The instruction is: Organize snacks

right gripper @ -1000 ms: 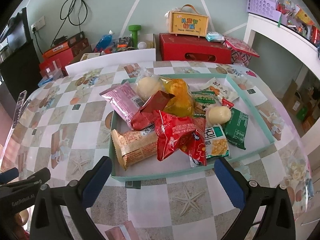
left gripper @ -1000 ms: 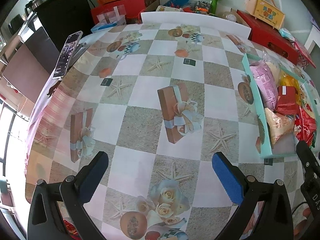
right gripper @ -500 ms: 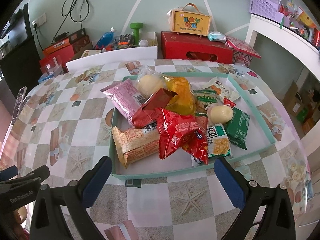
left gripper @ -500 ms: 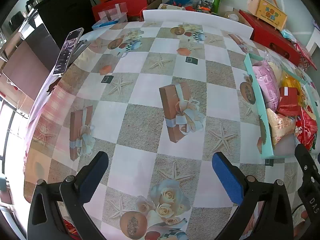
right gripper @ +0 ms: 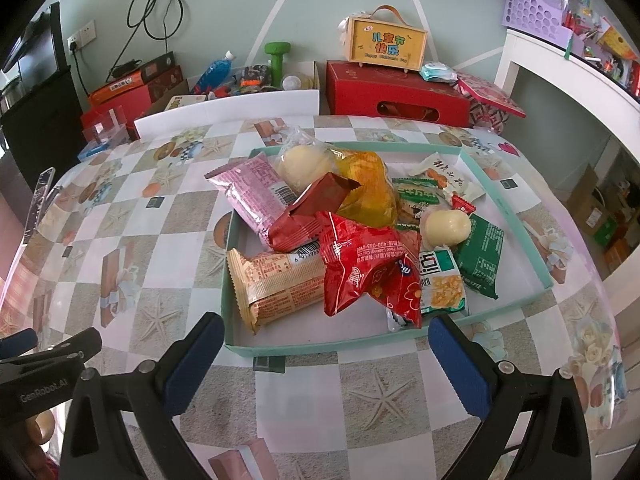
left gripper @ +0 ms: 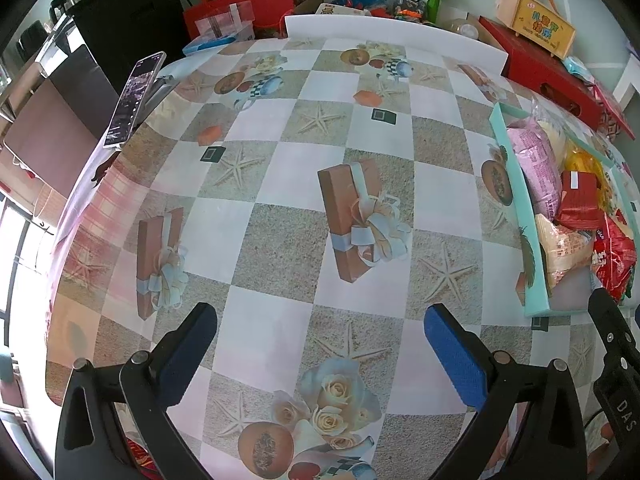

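A teal tray (right gripper: 320,346) on the patterned tablecloth holds several snack packs: a red bag (right gripper: 360,276), a tan biscuit pack (right gripper: 276,284), a pink pack (right gripper: 256,196), a dark red pack (right gripper: 308,216), a yellow bag (right gripper: 368,188), green packs (right gripper: 480,256) and a round bun (right gripper: 448,224). My right gripper (right gripper: 320,354) is open and empty just in front of the tray's near wall. My left gripper (left gripper: 318,348) is open and empty over bare cloth, left of the tray (left gripper: 516,184).
A phone (left gripper: 134,100) stands on a holder at the table's far left edge. A white board (left gripper: 392,32) lines the back edge. Red boxes (right gripper: 396,92), a yellow gift case (right gripper: 386,44) and clutter sit behind. A white shelf (right gripper: 568,80) stands to the right.
Both grippers have eased slightly forward, so the tray and the table look a little nearer. Both stay open and empty. The snacks have not moved.
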`<state>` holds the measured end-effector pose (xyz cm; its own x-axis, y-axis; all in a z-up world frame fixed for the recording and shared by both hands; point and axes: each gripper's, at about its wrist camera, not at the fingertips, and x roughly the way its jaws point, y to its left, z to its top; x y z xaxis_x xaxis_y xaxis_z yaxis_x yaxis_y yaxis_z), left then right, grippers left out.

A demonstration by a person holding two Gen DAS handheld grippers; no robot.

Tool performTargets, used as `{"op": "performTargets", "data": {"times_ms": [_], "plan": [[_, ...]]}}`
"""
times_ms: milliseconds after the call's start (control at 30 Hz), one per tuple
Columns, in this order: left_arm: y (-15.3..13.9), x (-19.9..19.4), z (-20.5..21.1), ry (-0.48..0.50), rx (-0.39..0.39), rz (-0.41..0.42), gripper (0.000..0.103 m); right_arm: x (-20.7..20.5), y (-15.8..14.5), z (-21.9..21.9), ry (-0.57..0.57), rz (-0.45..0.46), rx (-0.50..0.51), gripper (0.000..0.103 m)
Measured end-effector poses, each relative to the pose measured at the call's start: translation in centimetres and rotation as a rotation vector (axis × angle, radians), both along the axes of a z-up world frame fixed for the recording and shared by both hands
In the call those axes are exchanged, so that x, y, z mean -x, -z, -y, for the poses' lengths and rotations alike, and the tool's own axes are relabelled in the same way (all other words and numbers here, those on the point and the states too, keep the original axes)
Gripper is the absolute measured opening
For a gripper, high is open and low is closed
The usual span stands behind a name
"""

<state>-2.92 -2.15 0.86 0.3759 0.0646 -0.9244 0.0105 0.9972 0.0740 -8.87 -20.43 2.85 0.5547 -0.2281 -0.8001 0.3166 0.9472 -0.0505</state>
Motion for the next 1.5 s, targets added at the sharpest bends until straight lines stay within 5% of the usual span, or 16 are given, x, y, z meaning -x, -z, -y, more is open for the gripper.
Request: {"op": "performTargets", "data": {"times_ms": [1500], "plan": [[0.36,-0.08,0.06,-0.001,0.0,-0.005,0.103,-0.14,0.28,-0.26,-0.004,-0.008,0.002,0.103]]}}
